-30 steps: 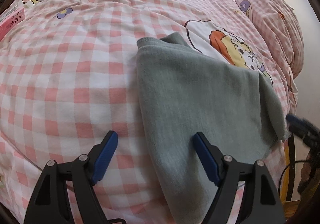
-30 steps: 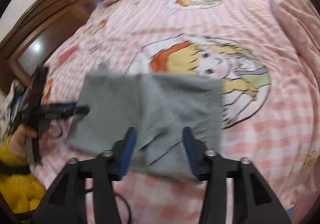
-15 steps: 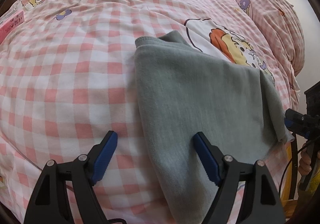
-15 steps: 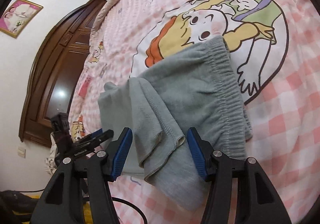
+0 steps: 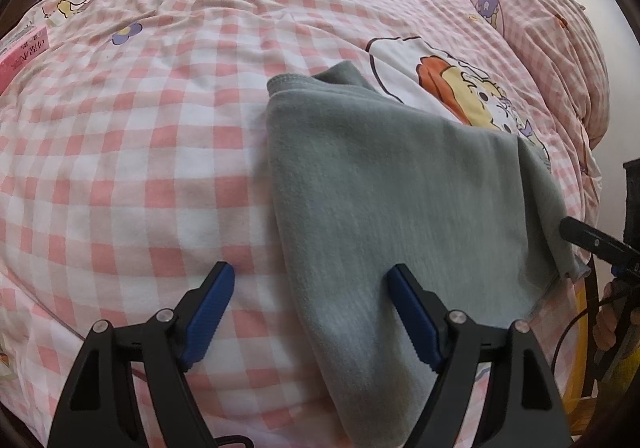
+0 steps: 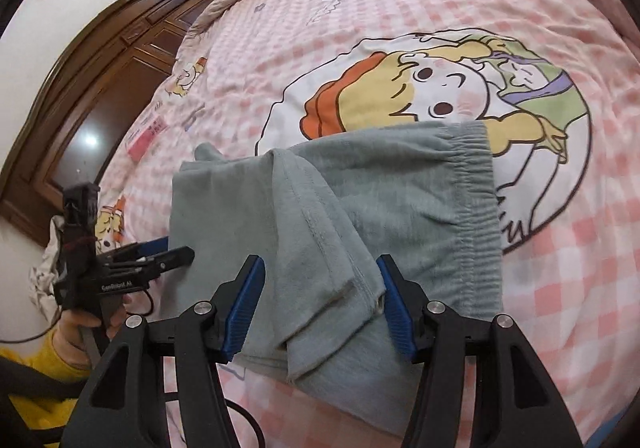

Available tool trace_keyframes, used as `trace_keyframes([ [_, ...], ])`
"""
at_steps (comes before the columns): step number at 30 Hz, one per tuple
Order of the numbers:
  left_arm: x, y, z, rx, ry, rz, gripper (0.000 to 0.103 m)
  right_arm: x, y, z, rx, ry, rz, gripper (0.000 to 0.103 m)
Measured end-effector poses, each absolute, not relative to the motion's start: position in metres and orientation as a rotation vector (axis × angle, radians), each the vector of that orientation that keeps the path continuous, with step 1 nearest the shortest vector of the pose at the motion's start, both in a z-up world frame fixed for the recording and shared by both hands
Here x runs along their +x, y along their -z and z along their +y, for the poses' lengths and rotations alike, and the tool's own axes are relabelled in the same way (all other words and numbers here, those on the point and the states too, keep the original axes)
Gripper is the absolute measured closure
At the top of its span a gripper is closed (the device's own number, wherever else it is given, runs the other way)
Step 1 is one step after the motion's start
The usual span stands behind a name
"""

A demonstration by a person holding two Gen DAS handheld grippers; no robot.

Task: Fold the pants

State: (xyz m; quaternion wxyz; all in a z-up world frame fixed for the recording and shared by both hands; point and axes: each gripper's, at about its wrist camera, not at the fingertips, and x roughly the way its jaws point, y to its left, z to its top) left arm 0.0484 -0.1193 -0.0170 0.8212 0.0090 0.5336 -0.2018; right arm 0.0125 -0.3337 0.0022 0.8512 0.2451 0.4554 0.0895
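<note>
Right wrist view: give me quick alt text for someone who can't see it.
Folded grey pants lie on a pink checked bedspread, waistband to the right. The right gripper hovers open over the leg hems; the left gripper is at the pants' left edge.

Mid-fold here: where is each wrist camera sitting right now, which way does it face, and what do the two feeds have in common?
Left wrist: behind the open left gripper, above the pants' left edge, facing across the bed; right gripper at right edge.
Right wrist: behind the open right gripper, over the leg hems, facing the waistband; left gripper and hand at left.
Shared: pants, bed, both grippers.
</note>
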Motion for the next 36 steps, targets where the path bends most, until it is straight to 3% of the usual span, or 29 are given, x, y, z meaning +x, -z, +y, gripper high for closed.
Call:
trace_keyframes([
  [6,0.050,0.017,-0.118,0.021,0.430,1.140,0.020,0.007,0.001,-0.345,0.689,-0.257,0.879,0.045],
  [8,0.050,0.017,-0.119,0.022,0.428,1.142,0.020,0.003,0.000,-0.347,0.699,-0.249,0.865,0.060],
  [10,0.050,0.017,-0.120,0.026,0.424,1.143,0.020,0.001,0.000,-0.346,0.673,-0.226,0.860,0.067],
  [16,0.050,0.017,-0.121,0.031,0.422,1.144,0.020,-0.003,-0.016,-0.339,0.567,-0.206,0.826,0.069],
  [18,0.051,0.018,-0.121,0.033,0.420,1.145,0.020,-0.001,-0.020,-0.334,0.520,-0.212,0.822,0.077],
  [20,0.051,0.018,-0.122,0.038,0.420,1.145,0.020,0.002,-0.021,-0.332,0.497,-0.213,0.828,0.096],
  [29,0.050,0.018,-0.124,0.054,0.419,1.140,0.020,0.027,-0.060,-0.346,0.159,-0.021,0.866,0.097],
  [36,0.048,0.017,-0.127,0.079,0.426,1.129,0.021,0.086,-0.005,-0.341,-0.005,0.037,1.031,0.096],
])
